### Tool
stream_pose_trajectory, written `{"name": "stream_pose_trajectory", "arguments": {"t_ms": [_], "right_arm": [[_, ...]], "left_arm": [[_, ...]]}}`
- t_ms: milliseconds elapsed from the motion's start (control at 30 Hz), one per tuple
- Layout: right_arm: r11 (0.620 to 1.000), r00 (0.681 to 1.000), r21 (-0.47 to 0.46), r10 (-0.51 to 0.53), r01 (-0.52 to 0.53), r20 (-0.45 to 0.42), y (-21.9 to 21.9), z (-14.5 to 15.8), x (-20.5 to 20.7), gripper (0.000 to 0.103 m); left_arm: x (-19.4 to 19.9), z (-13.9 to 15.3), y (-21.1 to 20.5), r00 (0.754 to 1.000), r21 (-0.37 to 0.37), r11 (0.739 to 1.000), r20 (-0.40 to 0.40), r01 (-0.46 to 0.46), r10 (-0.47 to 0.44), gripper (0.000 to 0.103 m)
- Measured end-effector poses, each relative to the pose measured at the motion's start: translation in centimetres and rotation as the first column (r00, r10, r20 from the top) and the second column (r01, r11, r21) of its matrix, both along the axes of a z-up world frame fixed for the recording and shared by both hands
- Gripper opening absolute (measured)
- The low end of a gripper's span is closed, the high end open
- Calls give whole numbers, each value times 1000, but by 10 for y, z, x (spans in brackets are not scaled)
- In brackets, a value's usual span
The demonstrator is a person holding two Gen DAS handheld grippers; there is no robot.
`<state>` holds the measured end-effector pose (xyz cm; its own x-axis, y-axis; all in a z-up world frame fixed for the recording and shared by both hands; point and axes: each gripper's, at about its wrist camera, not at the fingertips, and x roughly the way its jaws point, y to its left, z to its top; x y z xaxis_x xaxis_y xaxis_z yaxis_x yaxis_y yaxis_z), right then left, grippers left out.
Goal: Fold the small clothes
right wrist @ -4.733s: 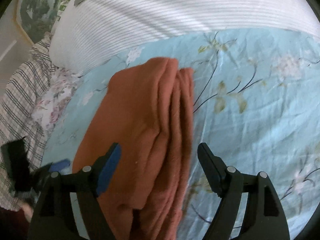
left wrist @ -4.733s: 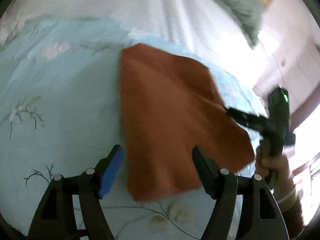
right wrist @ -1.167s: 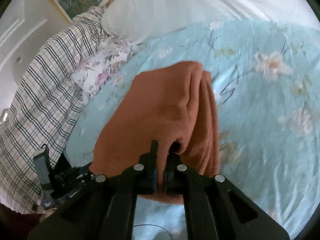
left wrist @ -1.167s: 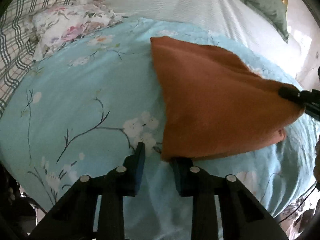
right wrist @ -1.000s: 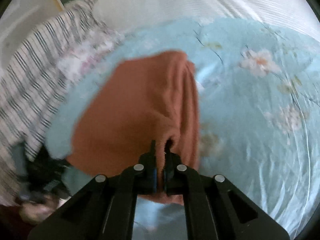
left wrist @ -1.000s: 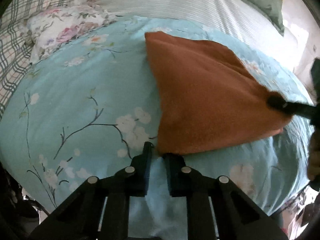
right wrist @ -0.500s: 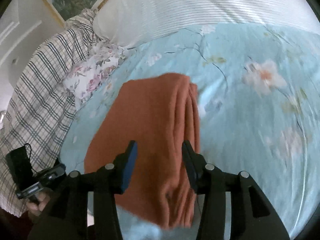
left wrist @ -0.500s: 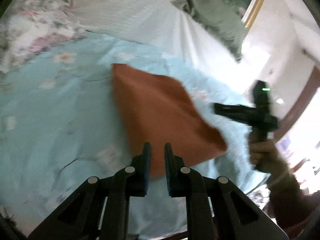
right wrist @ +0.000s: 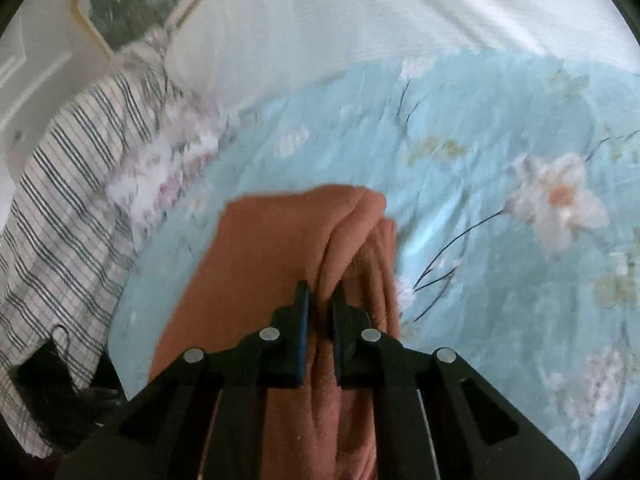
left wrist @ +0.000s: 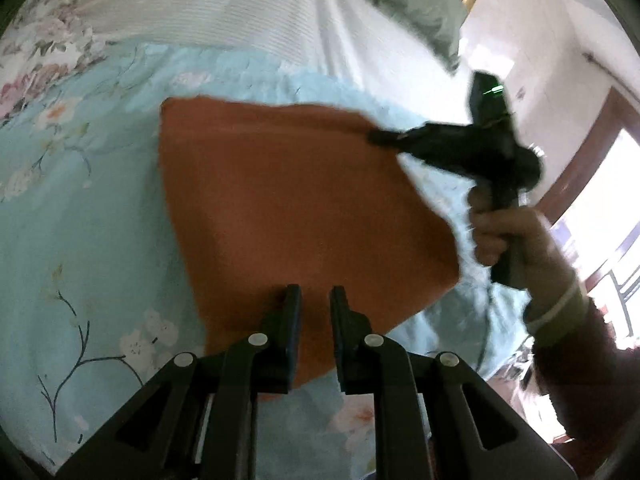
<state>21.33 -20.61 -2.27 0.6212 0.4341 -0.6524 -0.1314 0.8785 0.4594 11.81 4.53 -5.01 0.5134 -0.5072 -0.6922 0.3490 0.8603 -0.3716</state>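
Observation:
An orange folded cloth (left wrist: pixel 288 200) lies flat on the light blue flowered bedsheet (left wrist: pixel 80 220). My left gripper (left wrist: pixel 315 300) hangs just above the cloth's near edge, jaws shut to a narrow slit with nothing pinched. In the right wrist view the cloth (right wrist: pixel 272 248) shows stacked folds along its right side. My right gripper (right wrist: pixel 320 300) is closing on a raised ridge of that cloth, which stands between its pads. The left wrist view shows the right gripper (left wrist: pixel 376 136) at the cloth's far right corner, held by a person's hand (left wrist: pixel 500 232).
A white ribbed quilt (left wrist: pixel 240 12) and a green pillow (left wrist: pixel 400 0) lie beyond the sheet. A plaid blanket (right wrist: pixel 60 200) and a flowered pillow (right wrist: pixel 160 176) lie at the left. The bed's edge drops off near the hand, with a doorway behind it.
Both grippers pinched the cloth a second ago. The left let go and rose over the near edge. The right opened, moved along, and has closed again on a fold.

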Motion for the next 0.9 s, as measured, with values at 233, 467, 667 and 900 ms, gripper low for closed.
{"name": "stream_pose_trajectory", "arguments": {"t_ms": [233,467,667,900], "right_arm": [[999,987,-14,-50,49,-150,-10,-56,16,18],[996,996,-6,-90,90,-28,-10,12,-13,28],[998,996,38,50,-47,-68,52,0,21,28],[994,978,24,-97,103,-185,26,-56,45,0]], "left_arm": [[2,-25,-11,997,-12,1000,-77,-19,18,14],[6,22,11,999,-53,997,3,-51,51,25],[55,15,25,992,-87,989,-27,-122,120,27],[67,-31,28,980,-22,986,-117,-167,163,10]]}}
